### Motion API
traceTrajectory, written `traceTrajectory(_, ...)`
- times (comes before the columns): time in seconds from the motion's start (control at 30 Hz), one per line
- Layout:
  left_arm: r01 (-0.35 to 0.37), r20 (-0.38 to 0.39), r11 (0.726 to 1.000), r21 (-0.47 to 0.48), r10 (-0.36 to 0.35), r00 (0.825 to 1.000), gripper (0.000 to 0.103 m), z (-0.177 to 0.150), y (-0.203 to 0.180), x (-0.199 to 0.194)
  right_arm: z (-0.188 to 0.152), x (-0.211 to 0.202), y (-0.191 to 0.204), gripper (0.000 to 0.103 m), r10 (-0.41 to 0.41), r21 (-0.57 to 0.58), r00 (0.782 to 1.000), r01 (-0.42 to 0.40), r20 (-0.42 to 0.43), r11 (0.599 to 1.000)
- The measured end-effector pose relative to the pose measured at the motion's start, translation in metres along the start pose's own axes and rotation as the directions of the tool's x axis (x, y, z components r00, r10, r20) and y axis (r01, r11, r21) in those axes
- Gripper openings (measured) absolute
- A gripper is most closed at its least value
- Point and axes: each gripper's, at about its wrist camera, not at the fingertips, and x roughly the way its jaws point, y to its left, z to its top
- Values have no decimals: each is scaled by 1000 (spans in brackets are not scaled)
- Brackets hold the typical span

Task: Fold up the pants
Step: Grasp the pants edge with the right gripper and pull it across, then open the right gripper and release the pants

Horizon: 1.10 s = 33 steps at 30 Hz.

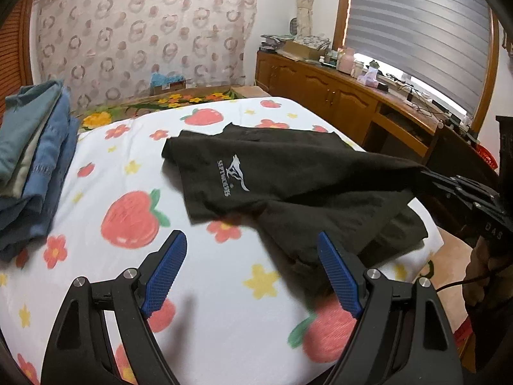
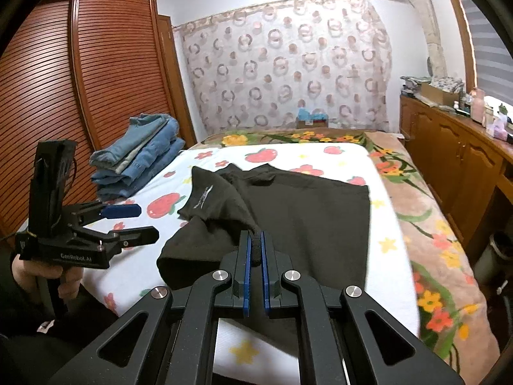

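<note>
I count one pair of black pants [image 2: 288,221], one stack of folded jeans [image 2: 141,157] and my two claws.

Far left of my left claw [image 1: 253,253], the jeans [image 1: 32,166] sit at the sheet's left edge, well apart from the pants. My left claw hangs wide open over the strawberry sheet [image 1: 128,160] and holds nothing; bare sheet lies under and ahead of it, and its right finger [image 1: 336,276] overlaps the pants' near hem in its view. The pants [image 1: 288,173] lie ahead and to the right of it, logo side up, one leg partly doubled over.

My right claw [image 2: 255,247] is pinched tight on a fold of the pants at their near edge, lifting that cloth off the sheet. The rest of the pants spread flat ahead and right of it, stopping short of the sheet's right edge [image 2: 389,224]. Bare sheet shows beyond the pants too.

In the right view, my left claw [image 2: 141,221] sits to the left, fingers apart.
</note>
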Motion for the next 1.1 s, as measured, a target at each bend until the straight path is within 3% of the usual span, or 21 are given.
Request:
traceTrajectory(0.43, 12, -25, 999, 41, -11, 1000, 84, 1, -21, 15, -10, -17, 13, 5, -42, 27, 999, 42, 7, 999)
traceTrajectory(1.1, 3, -102, 996, 88, 6, 995, 84, -21, -38, 38, -16, -2, -5, 5, -80, 107, 987, 95, -140, 990)
